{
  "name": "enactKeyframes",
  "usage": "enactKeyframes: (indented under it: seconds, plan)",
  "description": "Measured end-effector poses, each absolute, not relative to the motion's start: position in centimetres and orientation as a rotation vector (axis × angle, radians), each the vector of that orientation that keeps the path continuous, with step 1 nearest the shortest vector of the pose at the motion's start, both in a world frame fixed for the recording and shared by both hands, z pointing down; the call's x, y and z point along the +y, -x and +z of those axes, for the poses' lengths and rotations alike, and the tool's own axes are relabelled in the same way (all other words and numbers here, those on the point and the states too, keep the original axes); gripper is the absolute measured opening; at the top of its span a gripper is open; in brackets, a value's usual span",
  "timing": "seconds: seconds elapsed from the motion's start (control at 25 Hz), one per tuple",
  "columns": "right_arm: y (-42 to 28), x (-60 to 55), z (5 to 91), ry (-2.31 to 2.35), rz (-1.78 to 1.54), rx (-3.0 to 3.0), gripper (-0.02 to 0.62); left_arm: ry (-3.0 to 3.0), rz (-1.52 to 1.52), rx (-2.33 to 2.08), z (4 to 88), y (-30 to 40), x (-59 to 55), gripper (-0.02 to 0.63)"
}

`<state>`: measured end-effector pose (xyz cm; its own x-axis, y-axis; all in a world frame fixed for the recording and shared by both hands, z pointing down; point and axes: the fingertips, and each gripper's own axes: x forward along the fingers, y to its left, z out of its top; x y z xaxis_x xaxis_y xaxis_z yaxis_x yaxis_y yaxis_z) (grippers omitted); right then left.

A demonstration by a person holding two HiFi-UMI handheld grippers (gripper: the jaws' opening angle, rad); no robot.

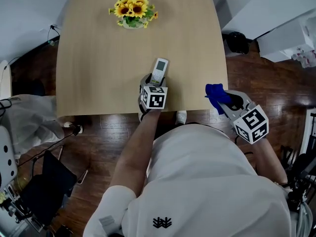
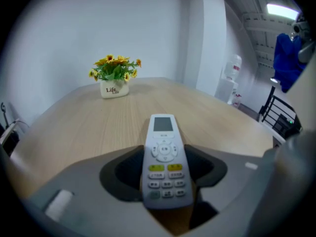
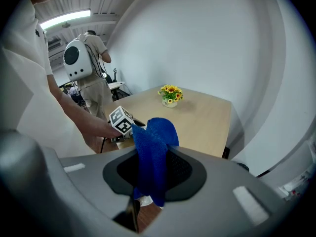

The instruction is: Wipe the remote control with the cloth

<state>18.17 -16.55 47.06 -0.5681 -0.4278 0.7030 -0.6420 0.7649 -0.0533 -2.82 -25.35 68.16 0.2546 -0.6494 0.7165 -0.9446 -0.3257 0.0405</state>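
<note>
A white remote control (image 1: 159, 71) lies on the wooden table (image 1: 98, 58) close to its front edge, screen end pointing away from me. My left gripper (image 1: 154, 81) is shut on its button end; in the left gripper view the remote control (image 2: 165, 162) sits lengthwise between the dark pads, both against its sides. My right gripper (image 1: 224, 102) hangs off the table's front right corner, over the floor, shut on a blue cloth (image 1: 216, 95). In the right gripper view the cloth (image 3: 153, 152) stands up in a fold between the jaws.
A small pot of yellow flowers (image 1: 133, 11) stands at the table's far middle. Dark wooden floor surrounds the table, with a black bag (image 1: 44, 191) at the lower left and white boxes (image 1: 291, 38) at the right. Another person (image 3: 91, 68) stands beyond the table.
</note>
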Motion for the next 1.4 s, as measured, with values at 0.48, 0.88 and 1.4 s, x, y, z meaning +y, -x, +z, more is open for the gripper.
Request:
enactKeyframes:
  seconds: [0.48,0.88,1.4]
  plan:
    - [-14.0,-19.7,44.5,-0.82,0.349,-2.372,0.089,-2.31,0.74,-1.367,59.6,3.9,-22.8,0.272]
    - [-1.7,-20.9,39.0,-0.682,0.262,-2.604,0.089,-2.577,0.639,-1.284,49.5,4.5,-22.1,0.272]
    - [10.1,-17.8,38.5,-0.46,0.196,-2.649,0.089,-2.736,0.599,-1.159,46.5,6.8,-20.4,0.272]
